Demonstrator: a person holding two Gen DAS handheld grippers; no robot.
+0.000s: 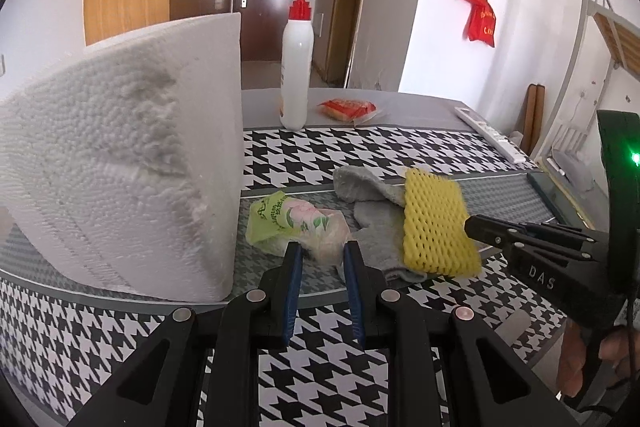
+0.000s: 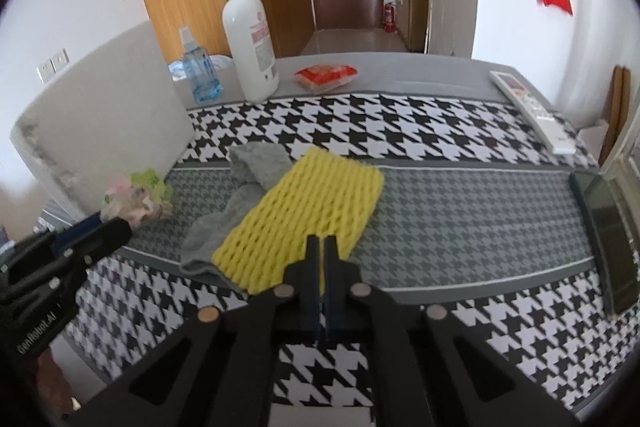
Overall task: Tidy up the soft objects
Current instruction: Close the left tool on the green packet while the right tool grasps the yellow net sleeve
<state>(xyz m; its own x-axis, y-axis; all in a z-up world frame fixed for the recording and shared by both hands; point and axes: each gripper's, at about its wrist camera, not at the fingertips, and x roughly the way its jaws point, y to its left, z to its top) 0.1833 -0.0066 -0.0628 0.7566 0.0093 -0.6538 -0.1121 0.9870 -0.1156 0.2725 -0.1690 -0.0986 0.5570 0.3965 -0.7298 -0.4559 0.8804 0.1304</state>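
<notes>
A yellow foam net [image 2: 312, 199] lies partly over a grey cloth [image 2: 256, 163] on the houndstooth table cover [image 2: 460, 131]. My right gripper [image 2: 323, 241] is shut on the net's near edge, with yellow showing between the pads. From the left wrist view the right gripper [image 1: 470, 225] meets the yellow foam net [image 1: 434, 223] at its right side, and the grey cloth [image 1: 372, 227] lies under it. A floral tissue pack [image 1: 296, 219] sits beside a big white foam block [image 1: 120, 155]. My left gripper [image 1: 322, 247] holds the pack's near end between narrow jaws; the left gripper [image 2: 108, 223] touches the tissue pack [image 2: 132, 199].
At the back stand a white pump bottle [image 2: 250, 47] and a blue spray bottle [image 2: 200, 71], with a red snack packet [image 2: 324, 75] beside them. A white remote [image 2: 532, 111] and a dark phone [image 2: 608, 239] lie along the right edge.
</notes>
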